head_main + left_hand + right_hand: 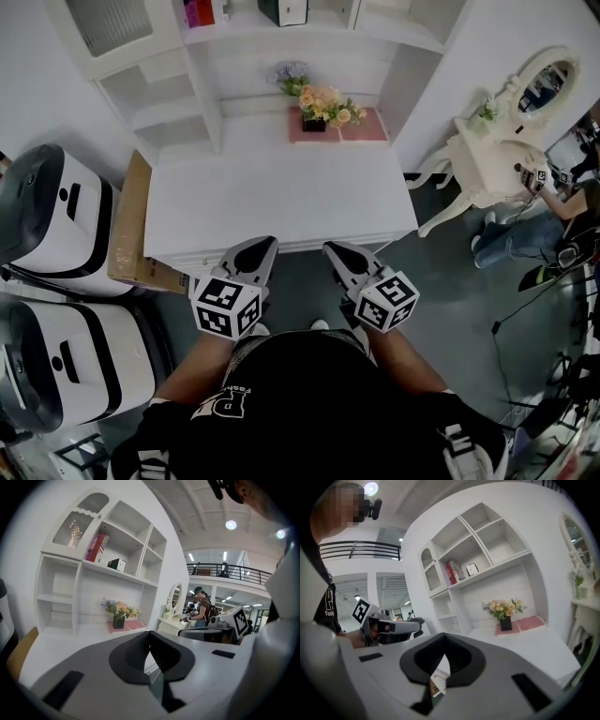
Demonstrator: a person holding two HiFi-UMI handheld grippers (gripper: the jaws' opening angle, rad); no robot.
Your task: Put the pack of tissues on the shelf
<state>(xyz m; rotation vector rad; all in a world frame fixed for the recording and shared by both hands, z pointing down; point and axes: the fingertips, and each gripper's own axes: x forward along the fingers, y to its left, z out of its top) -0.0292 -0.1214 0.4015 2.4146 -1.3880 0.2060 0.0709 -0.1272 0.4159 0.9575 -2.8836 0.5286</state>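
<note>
White laminate desk (281, 202) fills the middle of the head view. No pack of tissues is plainly labelled. My best guess is the flat pink rectangular pack (364, 125) at the desk's far edge, upper centre, just beside the dark pot of yellow and orange flowers (314, 120). At lower centre the left gripper (265, 246) and right gripper (333, 248) hang over the desk's near edge, both pinched together and empty.

The pot stands so near the pack that a reaching jaw could tip it. A thin, flat pack may also slide rather than lift.

Only the gripper views show the white shelf unit (487, 569) from the front, where a red upright book (452, 572) and a small black-and-white box (472, 569) already take up one compartment. Only the head view shows both grippers against the desk.
</note>
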